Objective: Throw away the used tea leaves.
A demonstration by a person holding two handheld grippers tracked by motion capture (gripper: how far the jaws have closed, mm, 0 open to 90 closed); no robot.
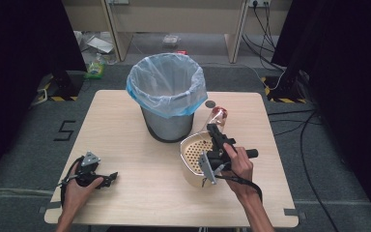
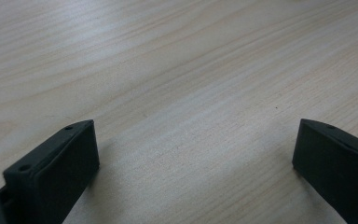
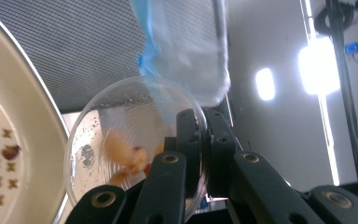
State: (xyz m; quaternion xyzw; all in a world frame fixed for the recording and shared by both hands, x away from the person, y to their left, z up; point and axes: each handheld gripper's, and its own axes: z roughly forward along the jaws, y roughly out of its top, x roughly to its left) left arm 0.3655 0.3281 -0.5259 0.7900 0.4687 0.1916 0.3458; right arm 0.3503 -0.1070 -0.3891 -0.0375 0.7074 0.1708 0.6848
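Right gripper (image 3: 200, 154) fingers clamped on clear cup (image 3: 121, 149) rim; left gripper (image 2: 191, 163) fingers apart over bare table (image 2: 177, 70).

A matt, pale wood grain is shown by the table (image 2: 177, 70). Clear glossy plastic forms the cup (image 3: 135, 140); the bin (image 1: 166, 123) is fine metal mesh.

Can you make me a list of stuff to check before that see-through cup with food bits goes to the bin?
1. Right gripper pinching the clear plastic cup's rim: ok.
2. Orange food scraps inside the cup: ok.
3. Grey mesh bin with blue-edged bag open on top: ok.
4. Cup over the bin: not ok, it is beside it.
5. Cream perforated tray clear of the path: cannot tell.
6. Left gripper open, resting on the wooden table: ok.
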